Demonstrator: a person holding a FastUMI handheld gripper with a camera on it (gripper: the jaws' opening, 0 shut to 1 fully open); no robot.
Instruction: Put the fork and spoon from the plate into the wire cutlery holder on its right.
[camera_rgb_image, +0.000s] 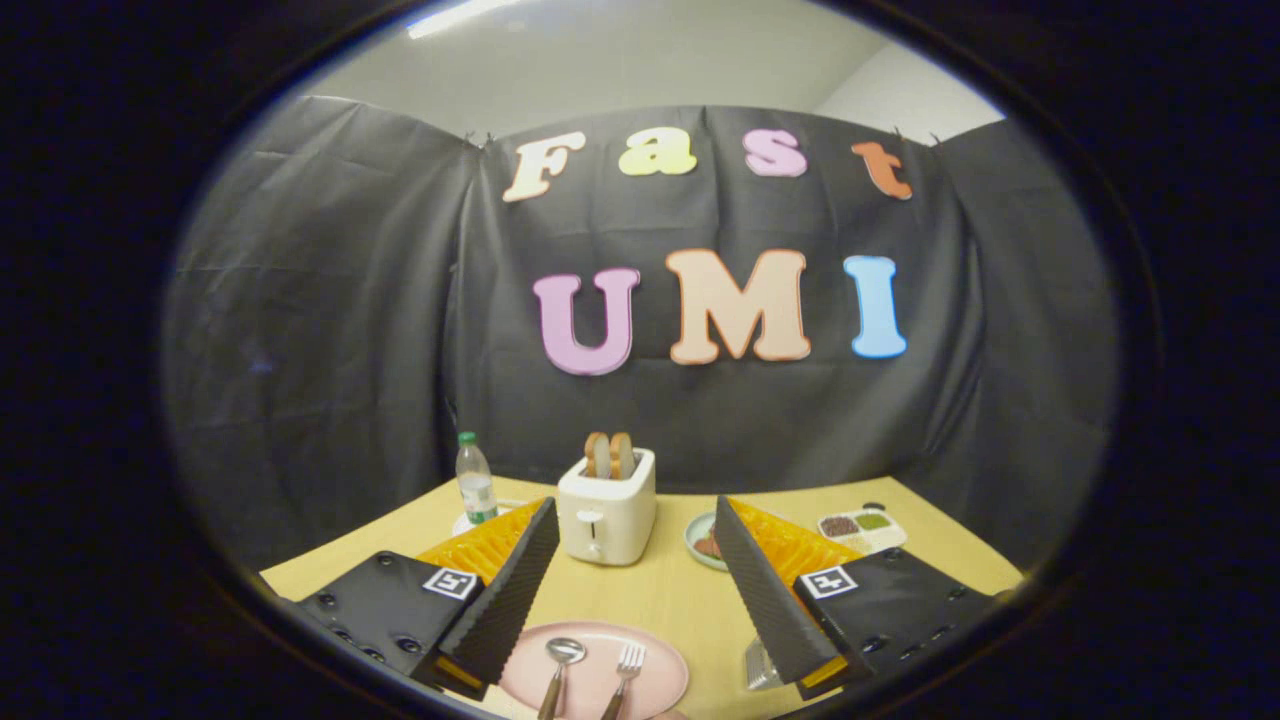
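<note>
A pink plate lies on the wooden table between my fingers, close in. On it rest a spoon and, to its right, a fork, both with brown handles pointing toward me. My gripper hangs open above the plate's far rim, holding nothing. Part of the wire cutlery holder peeks out right of the plate, mostly hidden behind my right finger. My left finger stands over the plate's left edge.
A white toaster with two bread slices stands beyond the plate. A water bottle is to its left, a small green bowl and a white divided tray to its right. Black cloth walls the table's back.
</note>
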